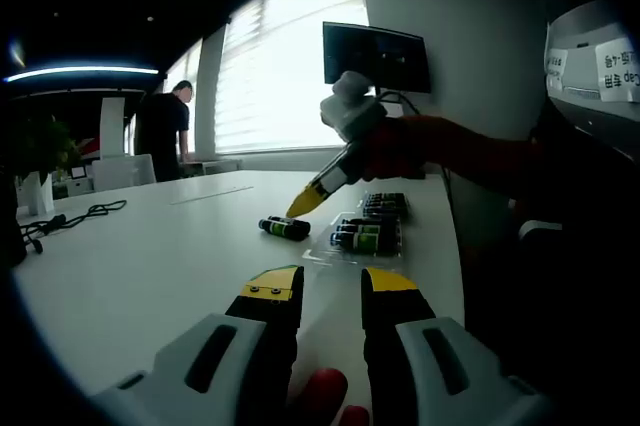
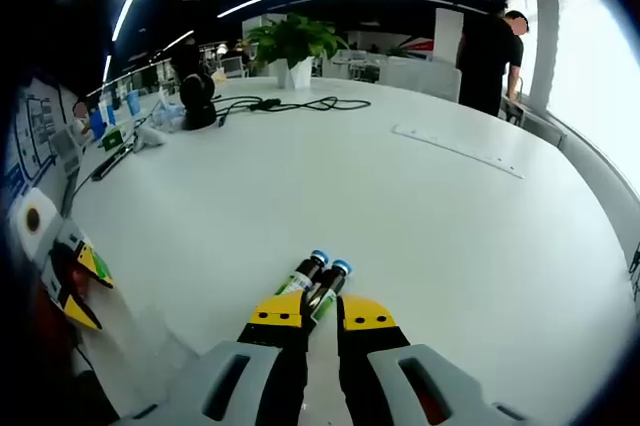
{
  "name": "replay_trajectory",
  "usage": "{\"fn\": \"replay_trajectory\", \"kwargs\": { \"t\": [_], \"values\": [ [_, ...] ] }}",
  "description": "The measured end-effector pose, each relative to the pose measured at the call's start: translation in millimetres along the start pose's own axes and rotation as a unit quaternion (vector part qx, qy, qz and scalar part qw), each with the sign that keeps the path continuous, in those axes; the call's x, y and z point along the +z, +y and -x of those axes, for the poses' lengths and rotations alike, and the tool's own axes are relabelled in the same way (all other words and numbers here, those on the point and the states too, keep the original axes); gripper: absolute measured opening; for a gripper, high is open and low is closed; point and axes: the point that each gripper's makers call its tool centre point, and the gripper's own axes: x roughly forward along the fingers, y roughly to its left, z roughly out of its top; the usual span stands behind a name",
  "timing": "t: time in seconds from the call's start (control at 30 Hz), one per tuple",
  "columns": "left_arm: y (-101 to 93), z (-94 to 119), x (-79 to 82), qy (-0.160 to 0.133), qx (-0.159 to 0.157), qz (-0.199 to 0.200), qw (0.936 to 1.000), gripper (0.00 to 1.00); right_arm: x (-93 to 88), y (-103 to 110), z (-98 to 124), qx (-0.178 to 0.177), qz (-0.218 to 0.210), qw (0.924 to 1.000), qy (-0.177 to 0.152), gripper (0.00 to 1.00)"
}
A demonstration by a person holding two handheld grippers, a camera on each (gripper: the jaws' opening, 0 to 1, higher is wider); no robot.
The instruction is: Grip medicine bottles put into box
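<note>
Box contents partly hidden, labels illegible | two dark bottles [image 2: 318, 283] lay together on white table [image 2: 420, 216], beside clear box [image 1: 365, 231] | right gripper [image 2: 322, 314] narrowly parted around bottles, grip uncertain | left gripper [image 1: 330, 286] parted, empty

I can read almost nothing here. In my left gripper view a white label [image 1: 612, 68] on a grey curved object at the upper right carries printed characters, too blurred and cut off to make out. The green labels on the medicine bottles [image 2: 318, 286] are too small to read.
</note>
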Motion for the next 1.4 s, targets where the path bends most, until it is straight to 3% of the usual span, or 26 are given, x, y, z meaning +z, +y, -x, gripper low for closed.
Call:
{"fn": "replay_trajectory", "kwargs": {
  "t": [0.27, 0.7, 1.27, 1.4],
  "values": [
    [-0.4, 0.5, 0.3, -0.001, -0.001, 0.0, 1.0, 0.18, -3.3, 0.4, -4.5, -0.001, 0.002, 0.9999, 0.012, 0.07],
    [-0.5, 0.6, 0.6, -0.001, -0.001, 0.0, 1.0, 0.18, -11.6, -16.1, -6.5, -0.033, 0.01, 0.9989, 0.031, 0.07],
    [0.1, 0.7, 0.4, -0.001, 0.0, 0.0, 1.0, 0.17, -12.1, -19.8, -7.5, -0.051, 0.022, 0.9977, 0.039, 0.06],
    [0.3, 0.8, 0.4, -0.002, 0.0, 0.0, 1.0, 0.17, -7.2, -23.2, -0.8, -0.061, 0.019, 0.9976, 0.024, 0.06]
  ]
}}
